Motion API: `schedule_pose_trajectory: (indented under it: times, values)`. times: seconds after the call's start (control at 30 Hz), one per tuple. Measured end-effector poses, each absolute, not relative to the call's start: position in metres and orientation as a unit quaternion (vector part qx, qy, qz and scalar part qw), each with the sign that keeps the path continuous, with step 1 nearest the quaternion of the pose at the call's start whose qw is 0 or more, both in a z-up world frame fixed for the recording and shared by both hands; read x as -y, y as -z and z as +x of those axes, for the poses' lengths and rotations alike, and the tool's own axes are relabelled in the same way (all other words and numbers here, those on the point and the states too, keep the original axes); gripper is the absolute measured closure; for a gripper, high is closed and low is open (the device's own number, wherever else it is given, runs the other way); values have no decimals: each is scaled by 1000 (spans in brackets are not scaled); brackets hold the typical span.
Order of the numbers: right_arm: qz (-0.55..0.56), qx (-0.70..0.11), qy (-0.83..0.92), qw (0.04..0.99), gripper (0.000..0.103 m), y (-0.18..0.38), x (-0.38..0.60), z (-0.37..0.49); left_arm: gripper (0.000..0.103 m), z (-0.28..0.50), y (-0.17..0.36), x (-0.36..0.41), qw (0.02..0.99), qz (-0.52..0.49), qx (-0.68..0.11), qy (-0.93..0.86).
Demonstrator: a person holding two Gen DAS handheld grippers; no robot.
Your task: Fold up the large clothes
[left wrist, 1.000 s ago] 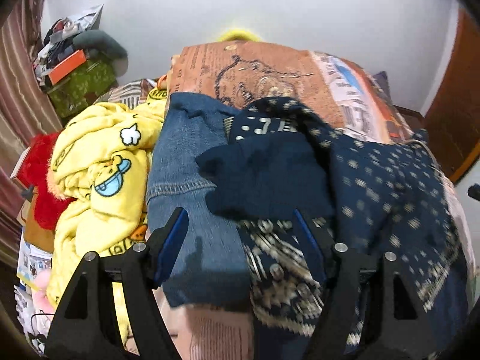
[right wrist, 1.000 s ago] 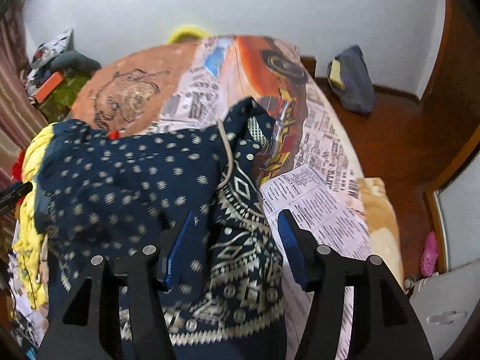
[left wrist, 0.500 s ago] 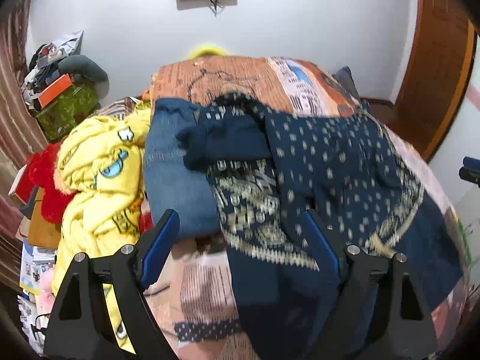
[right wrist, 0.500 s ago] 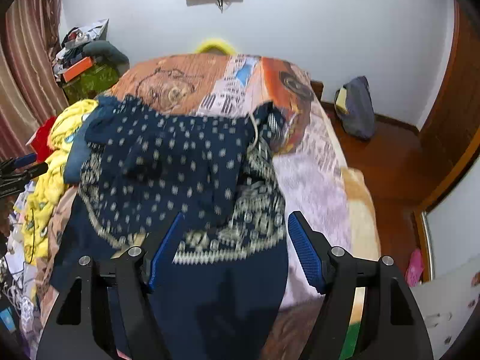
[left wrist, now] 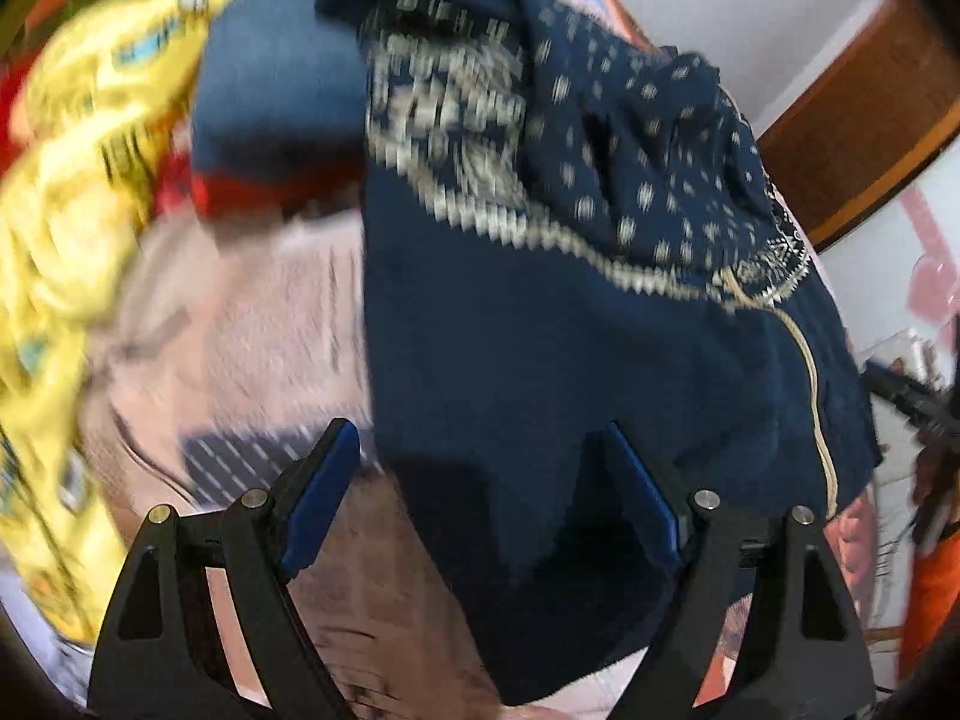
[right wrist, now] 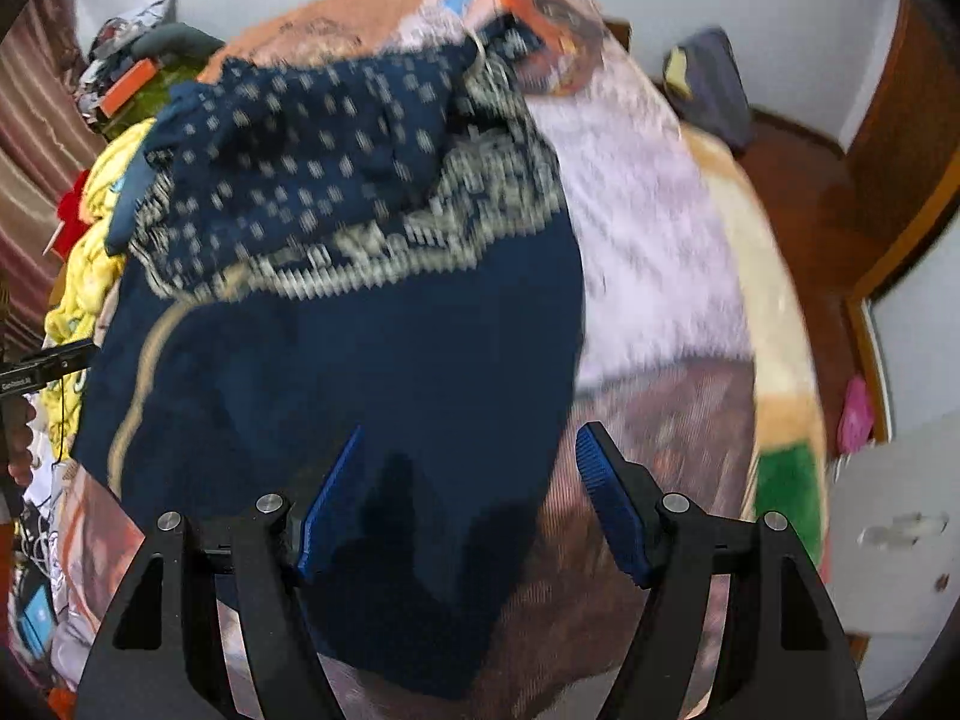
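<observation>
A large navy garment (left wrist: 540,330) with cream dots and a patterned band lies spread on the printed bed cover (left wrist: 252,312), its dotted part bunched at the far end. My left gripper (left wrist: 474,438) hangs open over the plain navy part near its left edge, and no pad touches the cloth. In the right wrist view the same garment (right wrist: 360,360) fills the left and middle. My right gripper (right wrist: 471,438) is open above its right edge, one finger over navy cloth, the other over the bed cover (right wrist: 648,252). Both views are blurred.
A yellow printed cloth (left wrist: 66,180), a blue denim piece (left wrist: 270,90) and something red (left wrist: 240,192) are piled left of the garment. A dark bag (right wrist: 714,84) lies on the wooden floor right of the bed, near a brown door (right wrist: 900,150).
Both grippers have drawn back toward the near end of the bed and tipped downward. Their jaws stand wider than a second ago. The garment's plain lower part now lies under them.
</observation>
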State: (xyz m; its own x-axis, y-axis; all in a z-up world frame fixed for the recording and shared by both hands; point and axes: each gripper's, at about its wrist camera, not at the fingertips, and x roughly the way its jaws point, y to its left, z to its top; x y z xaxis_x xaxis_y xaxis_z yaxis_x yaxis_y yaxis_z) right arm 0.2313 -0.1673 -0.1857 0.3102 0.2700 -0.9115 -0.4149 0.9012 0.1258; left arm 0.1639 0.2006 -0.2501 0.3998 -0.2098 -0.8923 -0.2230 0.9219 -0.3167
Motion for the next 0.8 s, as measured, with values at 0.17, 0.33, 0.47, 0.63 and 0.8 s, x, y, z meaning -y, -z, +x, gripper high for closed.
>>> schedule_pose_trajectory:
  times: [0.17,0.33,0.47,0.63,0.8]
  values:
    - [-14,-571,-201,796,34,208,183,233,20,157,267,-197,801,-238,-549,10]
    - [6,-570,-224,790,32,209,175,239,23,155,271,-191,790,-285,-542,35]
    - [14,-555,-245,795,42,210,164,235,39,157,263,-184,798,-281,-532,47]
    - [15,-542,-270,795,89,204,150,234,82,167,244,-175,814,-241,-526,46]
    - [36,-515,-282,809,92,183,151,242,89,169,205,-183,843,-239,-481,37]
